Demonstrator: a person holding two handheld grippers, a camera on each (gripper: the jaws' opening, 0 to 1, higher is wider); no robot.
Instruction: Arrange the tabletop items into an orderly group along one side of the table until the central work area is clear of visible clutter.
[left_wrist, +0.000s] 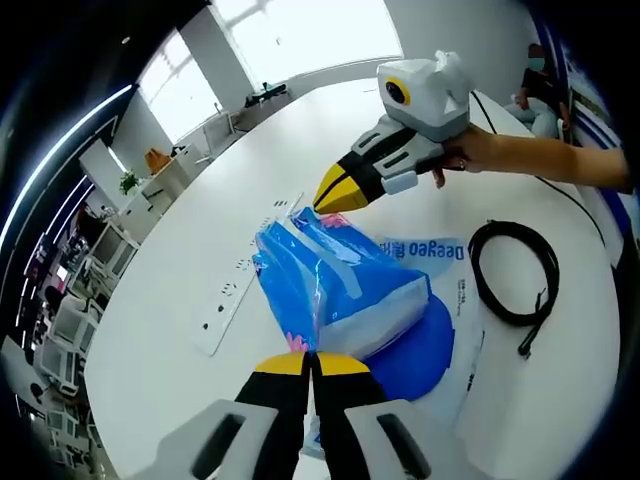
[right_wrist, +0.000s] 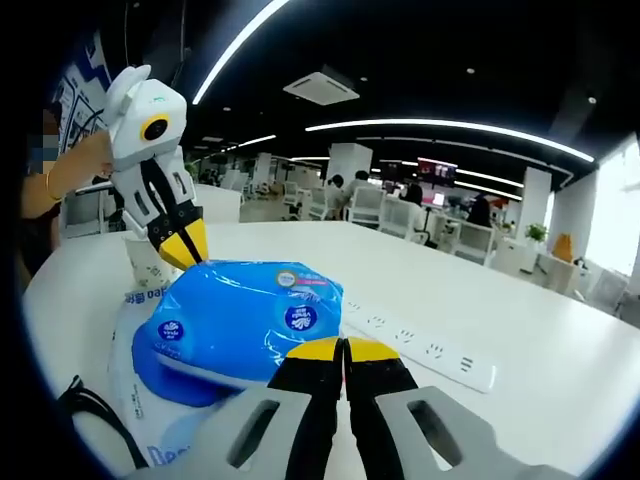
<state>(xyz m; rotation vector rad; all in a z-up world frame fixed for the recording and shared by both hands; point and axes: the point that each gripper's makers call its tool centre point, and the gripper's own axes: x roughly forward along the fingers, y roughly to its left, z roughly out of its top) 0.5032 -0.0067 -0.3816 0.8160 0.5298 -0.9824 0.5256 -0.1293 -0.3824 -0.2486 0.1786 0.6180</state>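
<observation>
A blue plastic-wrapped tissue pack (left_wrist: 340, 285) (right_wrist: 245, 320) lies on a flat white and blue bag (left_wrist: 445, 262) (right_wrist: 135, 385) in the middle of the white table (left_wrist: 150, 340). My left gripper (left_wrist: 310, 362) is shut at the near end of the pack, pinching its wrapper edge. It also appears as the yellow-tipped left gripper (right_wrist: 186, 246) at the pack's far corner. My right gripper (right_wrist: 343, 348) is shut against the opposite edge. In the left gripper view the right gripper (left_wrist: 335, 192), held by a hand (left_wrist: 480, 150), has its tips closed on the pack's far end.
A white power strip (left_wrist: 240, 290) (right_wrist: 420, 350) lies beside the pack. A coiled black cable (left_wrist: 515, 275) (right_wrist: 95, 410) rests on the other side. A paper cup (right_wrist: 148, 265) stands behind the pack. Office desks and seated people fill the background.
</observation>
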